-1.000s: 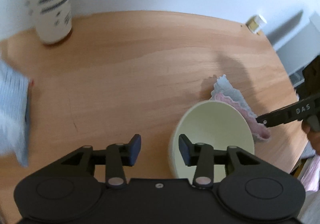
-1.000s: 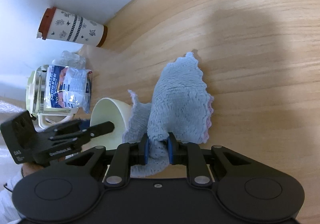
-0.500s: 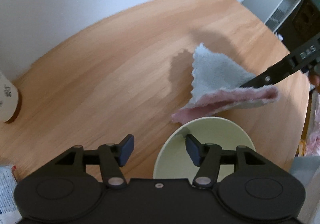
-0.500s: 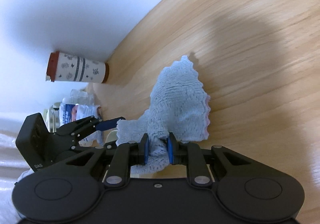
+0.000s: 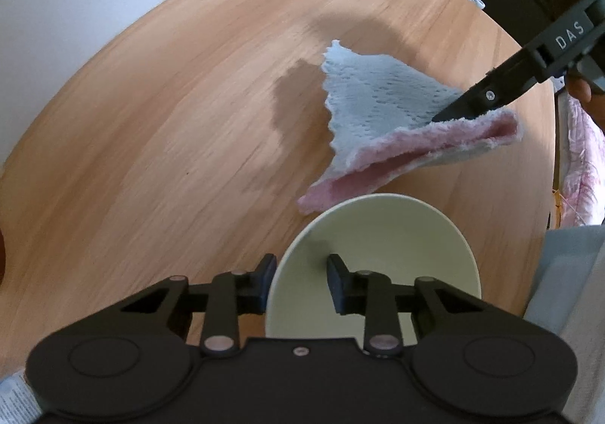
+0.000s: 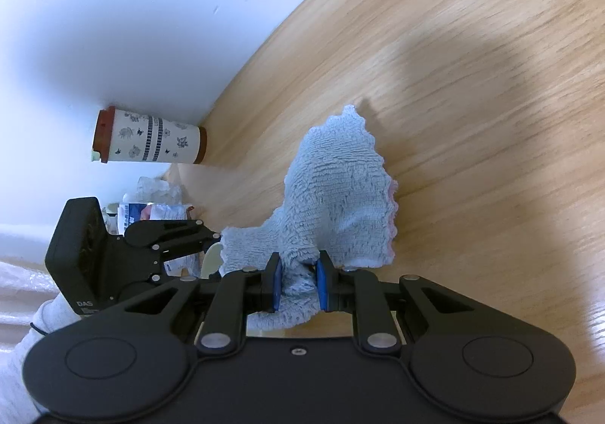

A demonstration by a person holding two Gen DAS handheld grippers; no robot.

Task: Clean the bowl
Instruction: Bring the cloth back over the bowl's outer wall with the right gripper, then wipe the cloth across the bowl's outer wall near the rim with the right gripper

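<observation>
bowl gripped at the rim, cloth lifted beside it

the left tool (image 5: 300, 273) is straddling the near rim of the pale green bowl (image 5: 382, 235), one finger outside the wall and one inside; whether the pads are pressing the wall is hard to tell. the bowl is sitting at the near edge of the round wooden desk (image 5: 170, 121). to its right, the right tool (image 6: 298, 284) is clamping a blue-and-pink cloth (image 6: 340, 205) between its blue pads, the cloth hanging with its far corner reaching the desk just beyond the bowl. a patterned cup (image 6: 151, 140) is standing by the wall.
</observation>
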